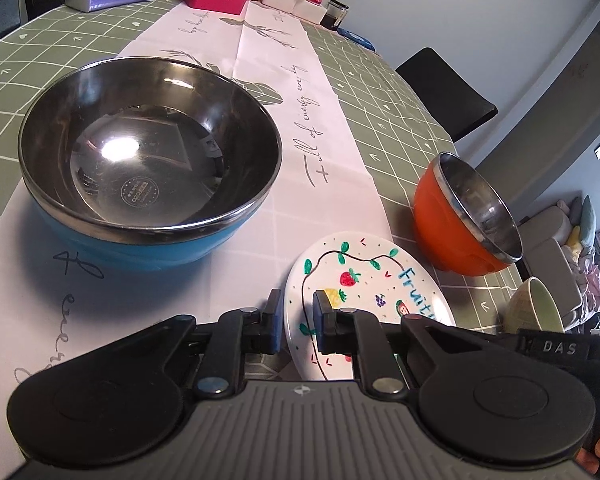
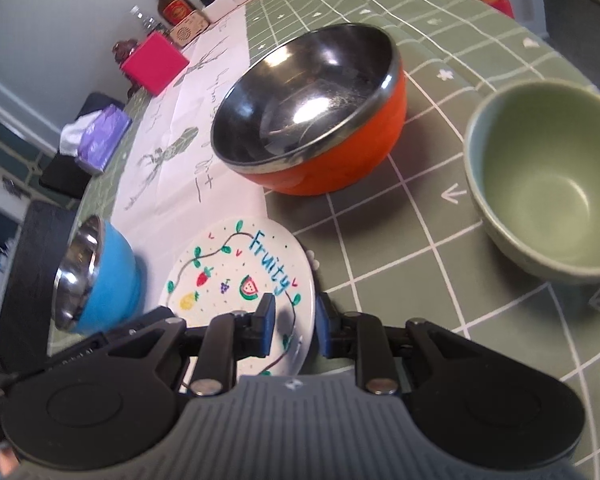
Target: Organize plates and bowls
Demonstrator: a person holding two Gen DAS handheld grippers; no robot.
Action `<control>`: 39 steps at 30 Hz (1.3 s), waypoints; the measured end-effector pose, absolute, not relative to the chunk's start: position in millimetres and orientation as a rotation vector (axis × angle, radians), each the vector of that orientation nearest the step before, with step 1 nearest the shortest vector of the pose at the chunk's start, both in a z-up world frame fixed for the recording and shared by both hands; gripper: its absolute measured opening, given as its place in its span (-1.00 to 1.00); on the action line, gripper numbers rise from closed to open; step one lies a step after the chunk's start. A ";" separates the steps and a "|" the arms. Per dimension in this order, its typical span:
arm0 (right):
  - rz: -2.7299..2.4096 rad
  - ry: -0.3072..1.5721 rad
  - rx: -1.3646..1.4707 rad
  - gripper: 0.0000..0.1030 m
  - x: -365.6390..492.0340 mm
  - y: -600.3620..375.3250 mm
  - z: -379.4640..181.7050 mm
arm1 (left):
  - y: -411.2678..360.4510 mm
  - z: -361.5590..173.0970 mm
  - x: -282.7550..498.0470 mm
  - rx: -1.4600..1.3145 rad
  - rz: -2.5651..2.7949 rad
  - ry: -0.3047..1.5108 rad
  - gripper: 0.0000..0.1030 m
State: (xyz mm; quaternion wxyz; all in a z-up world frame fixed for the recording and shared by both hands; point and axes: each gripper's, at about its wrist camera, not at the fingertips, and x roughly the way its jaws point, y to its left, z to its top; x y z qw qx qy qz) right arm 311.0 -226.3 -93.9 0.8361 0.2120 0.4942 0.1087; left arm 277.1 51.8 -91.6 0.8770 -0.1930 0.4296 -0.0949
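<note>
A: What worries you here?

B: The table [image 1: 400, 92] is crowded. The blue bowl [image 1: 148, 152] sits just ahead and left of the left gripper [image 1: 297, 320]. The orange bowl [image 2: 312, 120] is ahead of the right gripper [image 2: 296, 320], and the green bowl [image 2: 540, 184] is off to its right. The fruit plate [image 2: 228, 276] lies between both grippers, one rim running between each pair of fingers [image 1: 275, 322]. If I lift unevenly, I think it tips and slides out, or swings into a bowl.

A: Are you clamped on it?

B: I cannot tell. Both gaps are narrow around the rim, but I cannot see whether the pads are touching it.

A: Anything else hidden?

B: The gripper bodies cover the plate's near part. The green bowl is cut off in the left view, and the right view is blurred.
</note>
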 end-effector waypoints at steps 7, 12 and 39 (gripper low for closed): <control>0.230 1.027 0.411 -0.81 311.2 -224.5 -96.4 | 49.9 -89.9 275.6 -0.384 -0.194 0.896 -0.73; 0.221 1.027 0.427 -0.81 310.9 -226.3 -96.1 | 51.2 -88.9 274.9 -0.394 -0.195 0.895 -0.74; 0.309 0.983 0.448 -0.81 269.1 -213.7 -59.2 | 79.3 -38.6 224.4 -0.434 -0.168 0.856 -0.74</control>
